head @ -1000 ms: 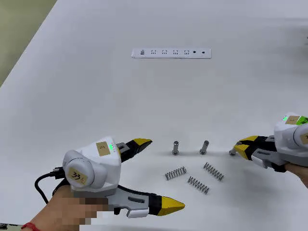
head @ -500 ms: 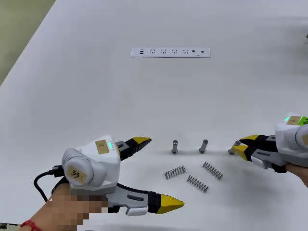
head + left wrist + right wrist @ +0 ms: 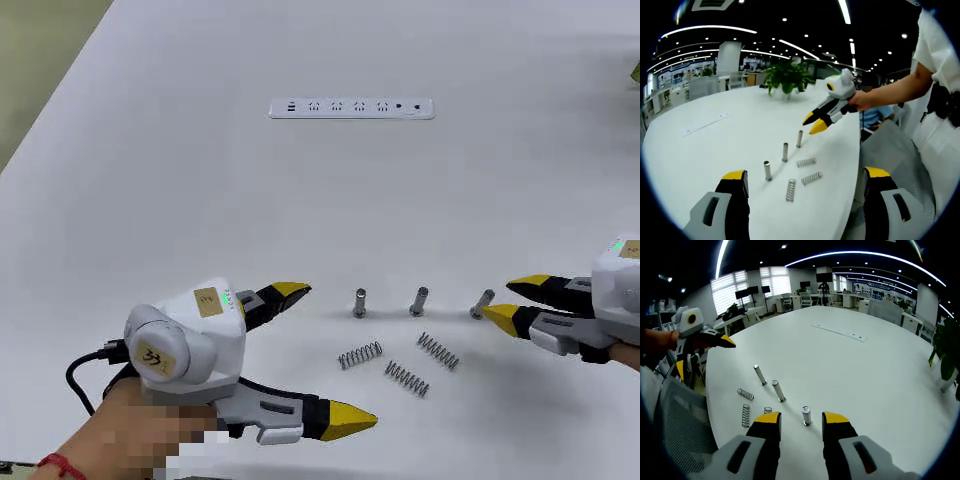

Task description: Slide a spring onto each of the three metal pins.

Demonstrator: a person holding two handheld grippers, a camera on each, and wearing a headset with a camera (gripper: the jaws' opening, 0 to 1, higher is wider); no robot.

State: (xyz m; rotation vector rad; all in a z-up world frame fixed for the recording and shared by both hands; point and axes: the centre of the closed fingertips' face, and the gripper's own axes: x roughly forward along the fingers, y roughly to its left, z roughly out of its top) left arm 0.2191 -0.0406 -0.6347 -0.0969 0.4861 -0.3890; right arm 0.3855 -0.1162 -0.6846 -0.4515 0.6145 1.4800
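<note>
Head view puts three short silver metal pins (image 3: 419,300) and three loose steel coil springs (image 3: 407,378) near the white table's (image 3: 200,200) near edge, the yellow-tipped left gripper (image 3: 328,352) and right gripper (image 3: 512,298) both agape and empty, the right so close that a careless closing could topple the end pin (image 3: 482,303).

You've got 3 pins (image 3: 360,302) (image 3: 419,300) (image 3: 482,303) and 3 springs (image 3: 360,355) (image 3: 407,379) (image 3: 437,351) in front of you, i.e. one spring per pin. Also 1 pwr strip (image 3: 351,108).
</note>
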